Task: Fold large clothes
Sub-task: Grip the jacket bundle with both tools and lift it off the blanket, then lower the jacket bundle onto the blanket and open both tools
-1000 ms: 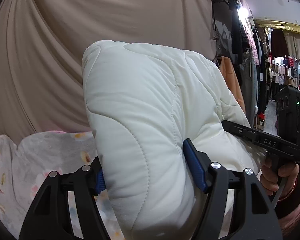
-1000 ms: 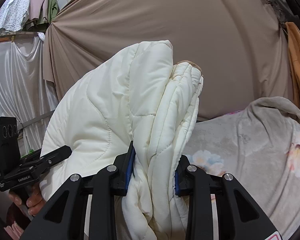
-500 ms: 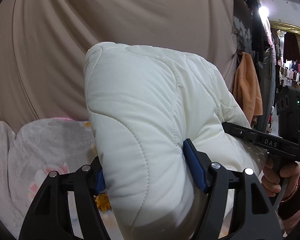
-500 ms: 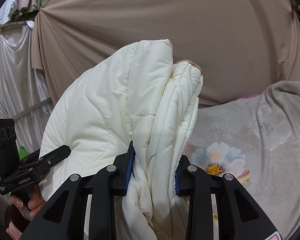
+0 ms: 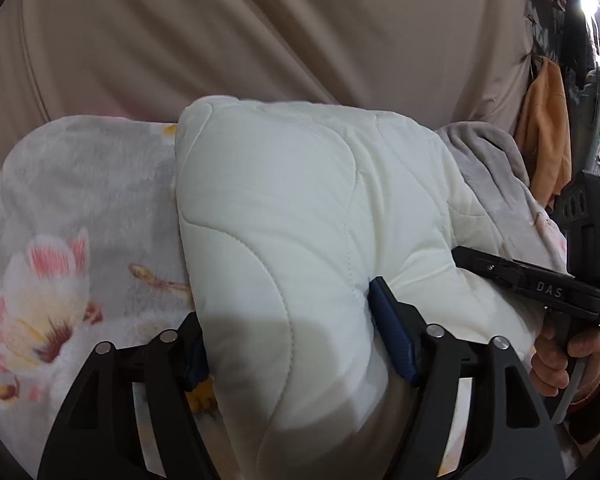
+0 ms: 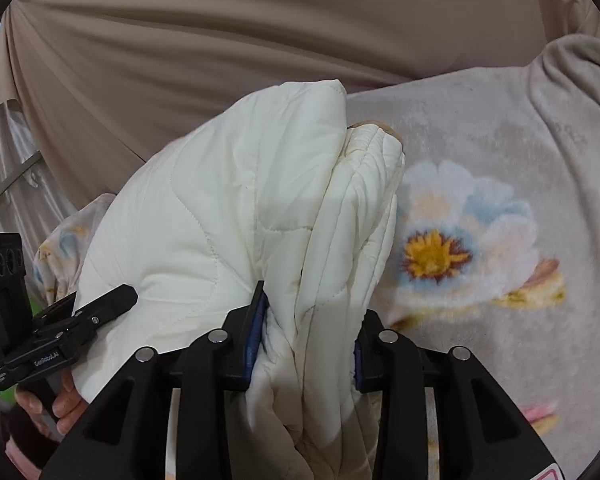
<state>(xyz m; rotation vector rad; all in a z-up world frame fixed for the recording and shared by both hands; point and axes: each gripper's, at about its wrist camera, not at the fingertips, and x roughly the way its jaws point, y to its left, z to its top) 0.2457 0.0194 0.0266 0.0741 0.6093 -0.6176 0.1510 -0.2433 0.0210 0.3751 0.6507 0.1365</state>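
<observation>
Jacket: a cream quilted padded jacket (image 5: 300, 240), bundled into a thick folded wad, is carried between my two grippers just above the bed.
Fold so far: I judge it well along; several layers are stacked at the right-hand edge (image 6: 352, 240) and the bulk is doubled over on itself.
Left gripper (image 5: 300, 344): my blue pads (image 5: 392, 340) sit wide on a fat roll of the padding, and the jaws are opening right now with the jacket between them.
Right gripper (image 6: 306, 344): narrower, pinching the layered edge, pads pressing on it, and these jaws are opening too.
Hands: my right hand (image 5: 556, 356) shows on its handle in the left view, and my left hand (image 6: 60, 400) in the right view.
Landing spot: a grey floral blanket (image 6: 500, 200) spreads under and ahead of the bundle; I cannot tell if the jacket's underside touches it.
Left to do: set the bundle down, let go cleanly, flatten and square it; I'd guess a last fold may be needed.
Backdrop: a beige draped cloth (image 5: 260, 40) hangs behind, with an orange garment (image 5: 544, 128) off to the side.
</observation>
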